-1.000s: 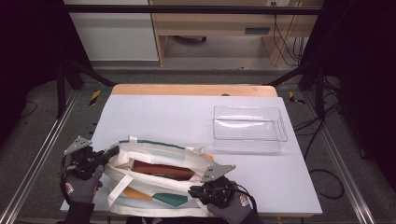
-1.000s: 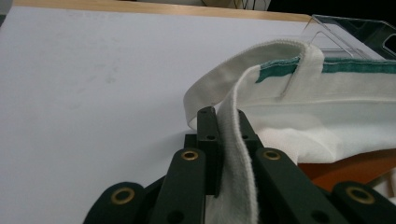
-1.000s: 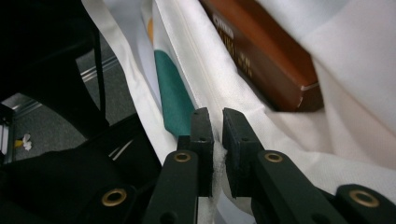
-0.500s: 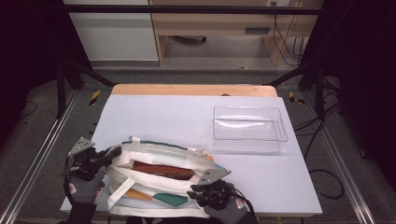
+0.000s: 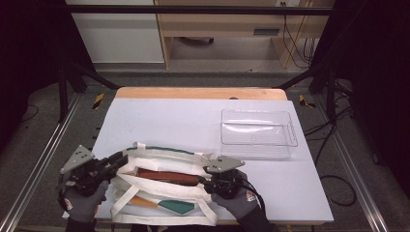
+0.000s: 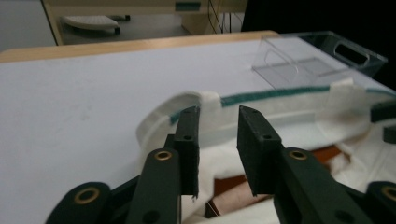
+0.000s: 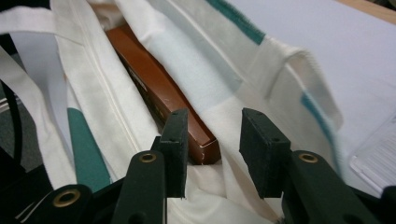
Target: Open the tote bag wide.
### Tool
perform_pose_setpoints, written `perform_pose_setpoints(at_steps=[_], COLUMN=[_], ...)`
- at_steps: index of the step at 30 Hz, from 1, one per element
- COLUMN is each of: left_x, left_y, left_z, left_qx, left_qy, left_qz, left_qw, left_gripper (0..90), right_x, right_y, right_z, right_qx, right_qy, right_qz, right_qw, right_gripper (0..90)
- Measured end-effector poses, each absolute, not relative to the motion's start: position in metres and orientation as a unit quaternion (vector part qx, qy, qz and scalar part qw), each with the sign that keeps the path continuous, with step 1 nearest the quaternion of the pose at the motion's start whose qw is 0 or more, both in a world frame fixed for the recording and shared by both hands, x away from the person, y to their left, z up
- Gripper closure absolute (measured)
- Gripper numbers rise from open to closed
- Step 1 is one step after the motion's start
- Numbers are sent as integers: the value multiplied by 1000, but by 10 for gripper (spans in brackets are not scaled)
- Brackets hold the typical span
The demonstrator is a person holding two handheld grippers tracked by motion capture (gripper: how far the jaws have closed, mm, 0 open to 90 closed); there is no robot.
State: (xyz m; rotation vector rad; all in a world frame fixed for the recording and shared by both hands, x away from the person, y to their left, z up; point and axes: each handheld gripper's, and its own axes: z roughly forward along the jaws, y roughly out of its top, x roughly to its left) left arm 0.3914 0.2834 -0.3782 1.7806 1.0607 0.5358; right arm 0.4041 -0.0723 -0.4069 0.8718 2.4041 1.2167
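Observation:
A white tote bag (image 5: 159, 193) with green trim lies open near the table's front edge, and a long brown box (image 5: 167, 176) rests inside it. My left gripper (image 5: 120, 158) is at the bag's left rim. Its jaws have just been opening and now stand apart, with the trimmed rim (image 6: 280, 93) beyond them and nothing pinched at my left gripper (image 6: 217, 116). My right gripper (image 5: 202, 181) is at the bag's right end. Its jaws have also been opening, and my right gripper (image 7: 215, 116) stands open over the end of the brown box (image 7: 154, 84), pads clear of it.
A clear plastic tray (image 5: 257, 145) stands empty at the right of the white table (image 5: 169, 121), behind the bag; its wall (image 6: 317, 60) shows in the left gripper view. The bag's loose straps (image 5: 145, 217) hang near the front edge.
Both grippers have let go of the bag's rim and their jaws have parted. The left hand has shifted slightly toward the front edge and the right has risen a little.

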Motion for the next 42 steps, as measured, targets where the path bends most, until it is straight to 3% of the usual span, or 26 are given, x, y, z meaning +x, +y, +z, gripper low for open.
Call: perform_pose_setpoints(at_steps=[5,16,19,23,25,28,31,34,37,39,42], left_x=[390,380,379,380,380,380,380,380,380,380,381], left_y=[269,270,274,273,272,273,274,273,273,273,272], left_z=[-397,-430,-438,-444,-445,-446,-446,-445,-447,-448,-450], left_qx=[761,798,800,802,803,802,801,799,799,798,799], left_qy=[427,428,431,436,436,437,436,435,435,436,437], left_qz=[211,170,160,154,156,153,152,154,157,159,160], left_qw=[441,388,385,379,376,377,382,386,385,384,380], left_gripper=[801,799,797,795,788,782,773,754,757,766,784], right_x=[412,420,422,423,423,425,424,420,420,422,423], right_y=[-59,-58,-58,-57,-58,-60,-62,-60,-58,-56,-54], right_z=[-419,-431,-435,-435,-435,-434,-431,-432,-435,-439,-442], right_qx=[302,305,298,299,303,310,309,305,302,299,291], right_qy=[848,857,860,862,861,856,851,854,856,859,865], right_qz=[404,360,356,354,347,344,368,369,365,353,338], right_qw=[163,208,212,205,215,231,213,202,209,217,230], right_gripper=[572,546,618,848,900,900,900,700,626,632,742])
